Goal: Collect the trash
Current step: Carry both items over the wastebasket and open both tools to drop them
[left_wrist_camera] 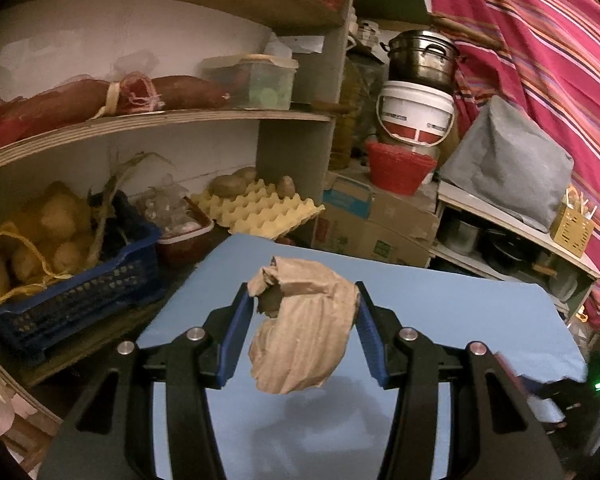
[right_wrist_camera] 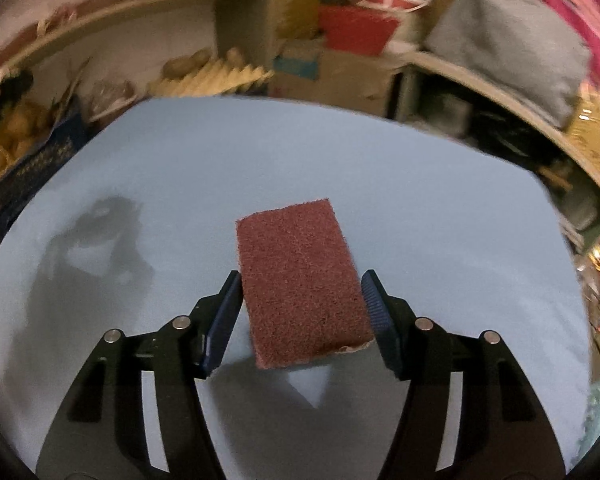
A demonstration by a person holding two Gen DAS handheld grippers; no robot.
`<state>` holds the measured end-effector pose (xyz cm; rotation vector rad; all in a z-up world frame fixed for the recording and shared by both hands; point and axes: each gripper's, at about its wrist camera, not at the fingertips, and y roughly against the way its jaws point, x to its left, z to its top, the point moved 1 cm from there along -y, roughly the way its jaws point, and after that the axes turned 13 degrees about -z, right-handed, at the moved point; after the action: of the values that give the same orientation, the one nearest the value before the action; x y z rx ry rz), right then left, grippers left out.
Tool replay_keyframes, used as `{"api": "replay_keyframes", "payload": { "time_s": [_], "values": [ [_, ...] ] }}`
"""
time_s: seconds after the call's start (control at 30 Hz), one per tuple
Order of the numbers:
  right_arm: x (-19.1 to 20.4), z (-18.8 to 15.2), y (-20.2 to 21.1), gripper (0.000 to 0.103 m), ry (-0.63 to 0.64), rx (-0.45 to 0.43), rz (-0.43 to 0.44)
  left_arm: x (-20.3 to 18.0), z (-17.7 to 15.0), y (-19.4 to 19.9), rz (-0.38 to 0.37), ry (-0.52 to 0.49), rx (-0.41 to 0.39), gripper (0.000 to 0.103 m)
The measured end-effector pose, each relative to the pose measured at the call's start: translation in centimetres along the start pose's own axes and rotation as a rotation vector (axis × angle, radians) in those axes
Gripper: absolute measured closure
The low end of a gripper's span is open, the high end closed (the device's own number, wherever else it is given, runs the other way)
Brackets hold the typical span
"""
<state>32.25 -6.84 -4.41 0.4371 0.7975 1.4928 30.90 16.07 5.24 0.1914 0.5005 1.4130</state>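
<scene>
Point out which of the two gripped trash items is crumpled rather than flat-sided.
The brown paper bag in the left hand-held gripper; it is wrinkled and bunched, while the right hand-held gripper holds a rectangular reddish sponge.

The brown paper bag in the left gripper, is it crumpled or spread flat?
Crumpled. The brown paper bag is a wrinkled wad, pinched between the left gripper pads above the blue table.

Shelves (right_wrist_camera: pixel 140 8) behind blurred; basket (right_wrist_camera: pixel 16 168) edge-cut.

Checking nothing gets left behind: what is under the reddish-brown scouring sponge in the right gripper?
Under the reddish-brown scouring sponge, lifted between the right gripper pads, lie bare light blue table surface and its shadow. The patch directly beneath is covered.
</scene>
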Motion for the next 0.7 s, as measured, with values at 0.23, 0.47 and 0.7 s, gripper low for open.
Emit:
{"api": "replay_keyframes", "payload": {
  "time_s": [0.23,0.47,0.7],
  "values": [
    [-7.4,-2.3,5.8,0.042,-0.108,-0.097,-0.114,-4.0,-1.0,-0.9,-0.053,-0.061,0.028,0.053],
    [-14.8,-6.1,10.4,0.042,-0.212,-0.151,-0.196,-7.3,-2.4,-1.6,-0.115,-0.087,0.063,0.053],
    [-19.2,-9.6,12.2,0.042,-0.296,-0.190,-0.221,-9.4,-3.7,-1.2,-0.129,-0.139,0.064,0.053]
  ]
}}
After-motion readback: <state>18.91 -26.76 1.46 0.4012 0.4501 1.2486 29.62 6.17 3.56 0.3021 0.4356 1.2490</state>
